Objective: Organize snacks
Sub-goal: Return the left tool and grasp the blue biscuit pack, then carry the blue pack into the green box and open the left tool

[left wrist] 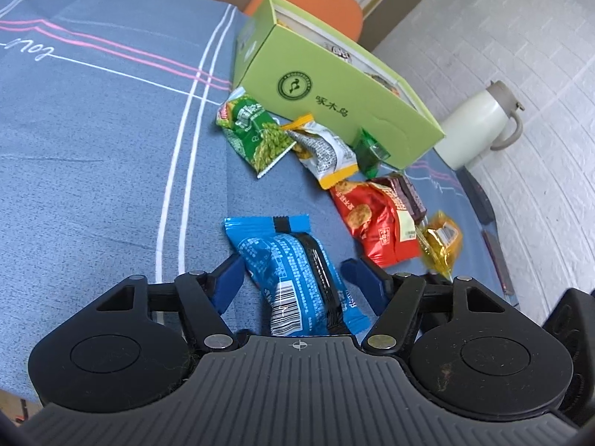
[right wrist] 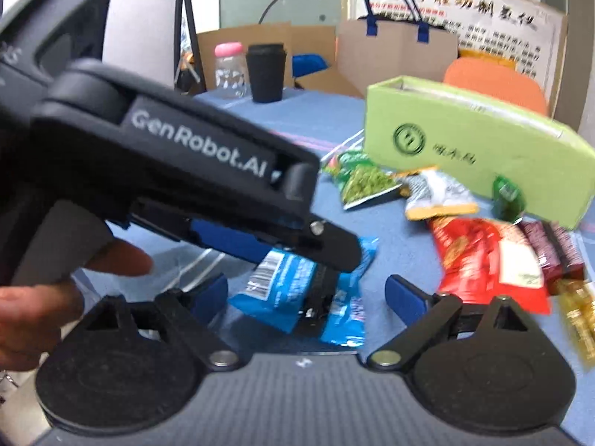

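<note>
Blue snack packet [left wrist: 293,275] between spread left claw [left wrist: 293,271]

A blue-grey tablecloth with white and pink lines [left wrist: 93,130] covers the table; a cream insulated flask with a grey lid [left wrist: 479,122] lies beside it; a black lidded cup [right wrist: 266,73], a clear pink-capped bottle [right wrist: 229,70] and a brown paper bag with blue handles [right wrist: 396,52] stand at the far end.
</note>
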Available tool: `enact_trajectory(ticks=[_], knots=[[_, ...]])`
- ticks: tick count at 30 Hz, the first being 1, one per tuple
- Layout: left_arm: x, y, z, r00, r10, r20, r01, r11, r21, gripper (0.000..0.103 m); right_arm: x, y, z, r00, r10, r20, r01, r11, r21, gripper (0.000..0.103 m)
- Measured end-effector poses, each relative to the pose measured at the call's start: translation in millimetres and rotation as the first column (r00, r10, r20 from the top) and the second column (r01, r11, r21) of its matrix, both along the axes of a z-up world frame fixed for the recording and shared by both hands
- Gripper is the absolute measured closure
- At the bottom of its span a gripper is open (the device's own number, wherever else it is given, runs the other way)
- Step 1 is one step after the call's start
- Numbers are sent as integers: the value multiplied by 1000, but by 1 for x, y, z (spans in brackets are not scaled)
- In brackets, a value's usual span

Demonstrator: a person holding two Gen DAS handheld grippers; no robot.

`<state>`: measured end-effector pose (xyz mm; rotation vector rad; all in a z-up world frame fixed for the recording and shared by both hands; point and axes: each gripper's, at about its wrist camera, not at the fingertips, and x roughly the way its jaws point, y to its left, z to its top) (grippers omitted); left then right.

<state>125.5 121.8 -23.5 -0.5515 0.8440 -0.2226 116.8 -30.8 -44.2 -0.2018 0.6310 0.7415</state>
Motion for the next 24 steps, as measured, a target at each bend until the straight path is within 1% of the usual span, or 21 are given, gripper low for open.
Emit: enact_trajectory(ticks=[2, 3, 4, 5, 6, 7, 10, 15, 20, 24], knots=[[-1, -2, 0, 1000, -5, 7, 5, 1000, 15, 52, -2, 3, -2, 1000, 4, 13, -4, 1000, 2, 8], [0, -3, 0, 1000, -11, 12, 11, 1000, 25, 53, -1, 3, -3, 1000, 7, 14, -7, 1000, 11, 11], [0, -5, 0, 1000, -15, 15, 15, 999, 39, 65, -5, 3, -4, 1000, 9, 28, -10, 1000, 13, 18], [1, -8, -1, 1000, -20, 15, 19, 998, 56, 74, -5, 2, -3, 999, 11, 31, -11, 1000, 13, 24], [0, -11, -1, 1000, -14, 22, 12, 996, 88, 82, -5, 1, -2, 1000, 6, 28, -7, 1000, 13, 25], [-1, -13, 0, 999, -21, 25, 18, 994, 109, 83, -6, 0, -2, 1000, 4, 31, -4, 1000, 10, 25], [-1, -19, 5, 999, -18, 37, 14, 994, 111, 85, -8, -6, 7, 999, -13, 51, 12, 1000, 13, 26], [11, -24, 36, 992, -34, 124, 21, 995, 98, 85, 2, -16, 36, 988, -51, 143, 45, 998, 40, 23], [53, -22, 66, 981, -30, 193, 15, 997, 79, 85, 46, -12, 62, 974, -60, 218, 53, 998, 38, 22], [105, -15, 89, 971, -17, 240, -3, 996, 85, 86, 99, -2, 81, 962, -47, 267, 41, 999, 30, 21]])
